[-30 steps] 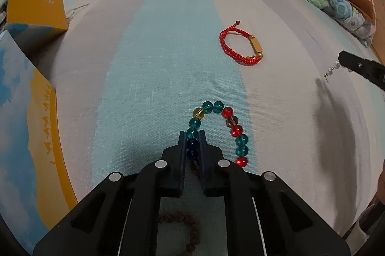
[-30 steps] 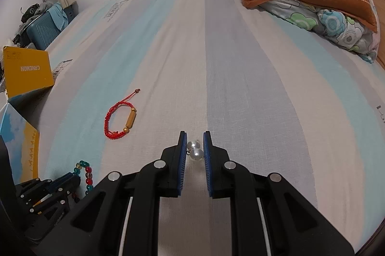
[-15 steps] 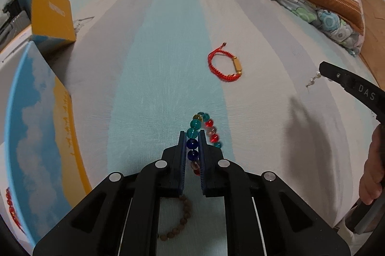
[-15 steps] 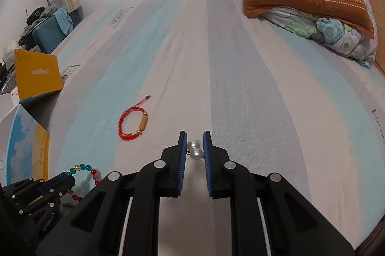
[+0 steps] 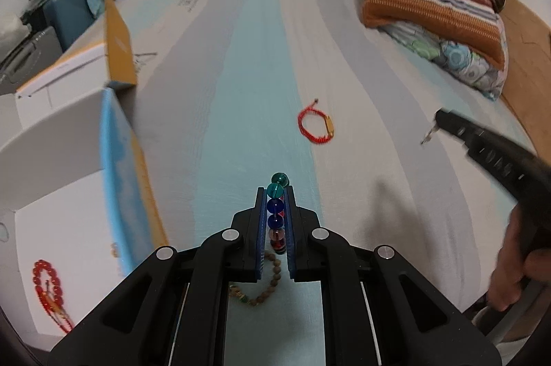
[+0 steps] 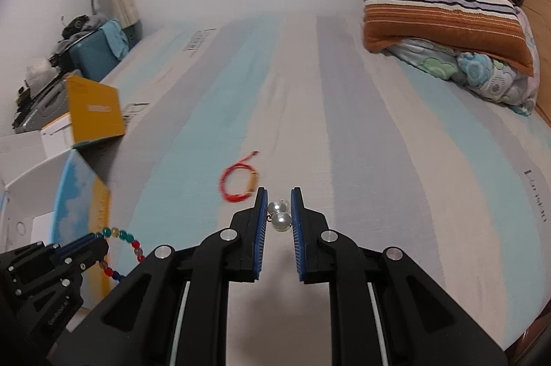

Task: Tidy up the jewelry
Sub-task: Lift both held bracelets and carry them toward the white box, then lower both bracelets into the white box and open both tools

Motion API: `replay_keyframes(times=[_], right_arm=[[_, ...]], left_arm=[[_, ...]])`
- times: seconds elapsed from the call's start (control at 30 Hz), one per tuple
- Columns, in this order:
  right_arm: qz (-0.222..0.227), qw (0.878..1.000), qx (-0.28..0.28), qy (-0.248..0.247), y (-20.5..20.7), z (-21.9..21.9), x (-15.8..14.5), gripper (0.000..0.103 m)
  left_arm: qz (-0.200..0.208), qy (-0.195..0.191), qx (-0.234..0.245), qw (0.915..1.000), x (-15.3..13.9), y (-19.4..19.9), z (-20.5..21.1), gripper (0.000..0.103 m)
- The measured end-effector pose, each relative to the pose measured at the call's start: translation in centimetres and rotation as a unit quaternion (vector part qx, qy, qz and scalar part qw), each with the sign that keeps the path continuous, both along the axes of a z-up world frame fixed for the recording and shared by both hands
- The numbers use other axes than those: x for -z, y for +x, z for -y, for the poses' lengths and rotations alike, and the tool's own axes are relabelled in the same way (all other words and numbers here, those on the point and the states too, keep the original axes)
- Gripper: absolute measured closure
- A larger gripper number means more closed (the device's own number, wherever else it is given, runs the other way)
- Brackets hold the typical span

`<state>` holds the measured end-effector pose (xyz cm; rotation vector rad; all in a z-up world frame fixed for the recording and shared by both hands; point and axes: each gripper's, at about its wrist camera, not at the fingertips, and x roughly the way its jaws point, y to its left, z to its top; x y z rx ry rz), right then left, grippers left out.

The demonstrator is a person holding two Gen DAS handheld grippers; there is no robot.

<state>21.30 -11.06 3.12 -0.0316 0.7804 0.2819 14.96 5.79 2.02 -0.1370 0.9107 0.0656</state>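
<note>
Left gripper clamped on a string of coloured glass beads, lifted clear of the striped bed sheet. Right gripper closed on a two-pearl white earring, also off the bed. Red cord bracelet with gold tube bead lying flat between both. Brown wooden bead strand below left gripper. Red bead string apparently inside open white box; blurred.
</note>
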Motion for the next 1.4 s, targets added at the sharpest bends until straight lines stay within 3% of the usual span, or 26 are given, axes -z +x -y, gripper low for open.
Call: replay_keyframes(times=[0.3, 0.63, 1.0, 1.4], right_arm=[[0.016, 0.999, -0.052, 0.003, -3.8, -6.8, -3.0, 0.090], [0.043, 0.992, -0.122, 0.004, -8.4, -15.6, -6.0, 0.090], [0.032, 0.979, -0.201, -0.020, -12.8, -26.0, -4.0, 0.090], [-0.032, 0.975, -0.212, -0.062, -12.7, -31.1, 1.4, 0.090]], left_arm=[[0.047, -0.006, -0.049, 0.9977, -5.1, -4.9, -4.8, 0.094], [0.076, -0.009, -0.126, 0.9891, -7.5, -10.9, -12.8, 0.094], [0.056, 0.000, -0.200, 0.9782, -6.0, -15.8, -21.0, 0.094], [0.000, -0.004, -0.231, 0.9729, -1.9, -16.5, -25.7, 0.094]])
